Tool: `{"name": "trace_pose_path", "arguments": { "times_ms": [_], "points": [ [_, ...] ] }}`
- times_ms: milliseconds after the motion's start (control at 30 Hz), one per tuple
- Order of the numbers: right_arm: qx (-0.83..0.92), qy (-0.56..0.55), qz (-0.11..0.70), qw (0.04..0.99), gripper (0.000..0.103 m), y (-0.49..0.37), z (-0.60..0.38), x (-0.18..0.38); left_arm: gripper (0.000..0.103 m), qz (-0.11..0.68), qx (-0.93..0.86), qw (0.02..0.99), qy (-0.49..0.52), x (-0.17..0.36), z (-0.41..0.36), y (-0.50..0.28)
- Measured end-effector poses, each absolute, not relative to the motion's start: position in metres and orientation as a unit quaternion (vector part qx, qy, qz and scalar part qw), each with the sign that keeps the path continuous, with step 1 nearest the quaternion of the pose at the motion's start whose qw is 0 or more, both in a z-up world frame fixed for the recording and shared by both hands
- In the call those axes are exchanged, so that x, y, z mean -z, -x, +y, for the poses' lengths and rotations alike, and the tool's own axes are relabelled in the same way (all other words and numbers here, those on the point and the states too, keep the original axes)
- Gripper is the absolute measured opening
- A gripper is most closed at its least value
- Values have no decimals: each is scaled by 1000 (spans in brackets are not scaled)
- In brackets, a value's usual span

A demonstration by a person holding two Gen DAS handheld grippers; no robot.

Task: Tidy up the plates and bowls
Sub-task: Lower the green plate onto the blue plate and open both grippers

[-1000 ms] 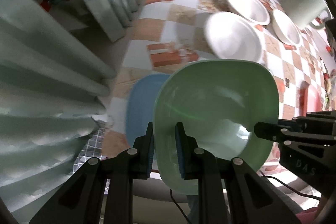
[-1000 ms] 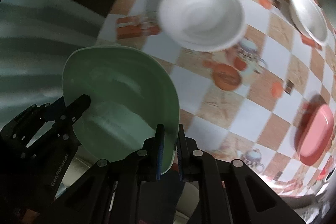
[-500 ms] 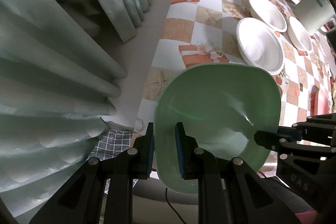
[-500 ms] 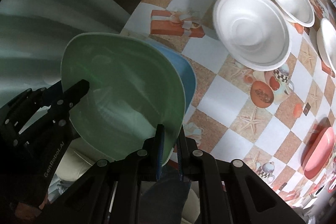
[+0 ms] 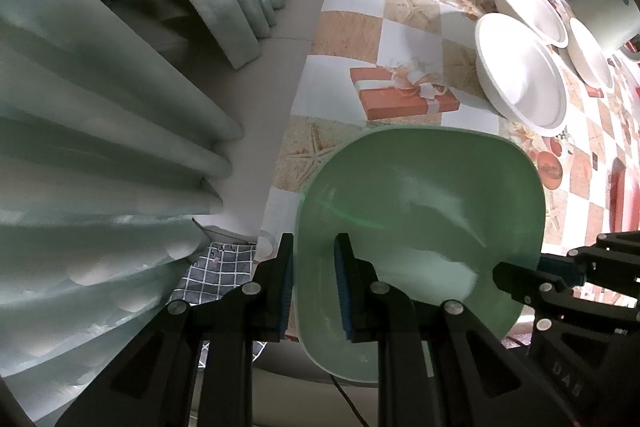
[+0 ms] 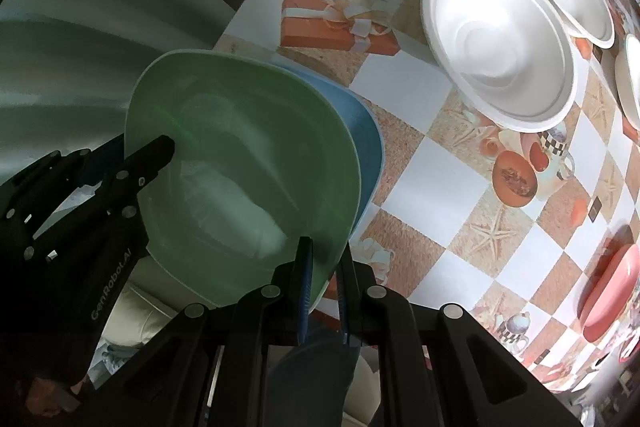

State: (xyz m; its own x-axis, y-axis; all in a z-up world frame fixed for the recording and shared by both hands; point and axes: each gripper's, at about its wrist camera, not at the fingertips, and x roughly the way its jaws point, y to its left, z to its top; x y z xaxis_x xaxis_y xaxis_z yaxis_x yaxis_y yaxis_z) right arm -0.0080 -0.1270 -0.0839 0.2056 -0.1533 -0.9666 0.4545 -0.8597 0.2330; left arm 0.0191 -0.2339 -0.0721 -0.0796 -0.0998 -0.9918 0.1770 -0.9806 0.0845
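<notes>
Closest to me, both claws have hold of one green plate [image 6: 240,163]. The left gripper [image 5: 314,283] is pinched tight on its rim, one finger inside the dish and one outside, and the right gripper [image 6: 323,279] is clamped just as tight on the opposite rim. The plate hangs over the near corner of the tabletop [image 6: 448,179], directly above a blue plate [image 6: 366,147] whose edge peeks out beneath it; I can't tell whether the two touch yet.

The risk I see is the two hands getting out of step: if one lets go or drops first, the green plate could tip, land crooked on the blue one, or nudge it off the table's edge, which is very close here.

Farther along the checked tablecloth sit three white bowls [image 6: 500,43], nearly touching one another, and a red plate [image 6: 612,291] near the right edge.

The left claw's housing reads "GenRobot.AI".
</notes>
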Motion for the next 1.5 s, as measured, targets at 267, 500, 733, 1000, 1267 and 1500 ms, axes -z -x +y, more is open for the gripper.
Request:
{"name": "trace_pose_path", "arguments": {
  "times_ms": [267, 500, 733, 1000, 1267, 1500],
  "points": [
    [623, -739, 100, 236, 14, 9, -123, 92, 21, 24, 729, 89, -678, 81, -230, -14],
    [618, -744, 97, 234, 14, 13, -122, 95, 21, 21, 728, 86, -680, 84, -229, -11],
    [614, -746, 88, 243, 14, 15, -117, 99, 37, 17, 736, 79, -672, 85, -226, -14],
    [618, -744, 85, 241, 16, 22, -106, 96, 83, -3, 756, 82, -650, 77, -217, -14],
    [635, -737, 52, 225, 103, 33, -73, 89, 101, 40, 724, 121, -677, 86, -244, -14],
    [645, -728, 69, 223, 103, 31, -61, 76, 101, 25, 723, 105, -682, 78, -230, -23]
  ]
}}
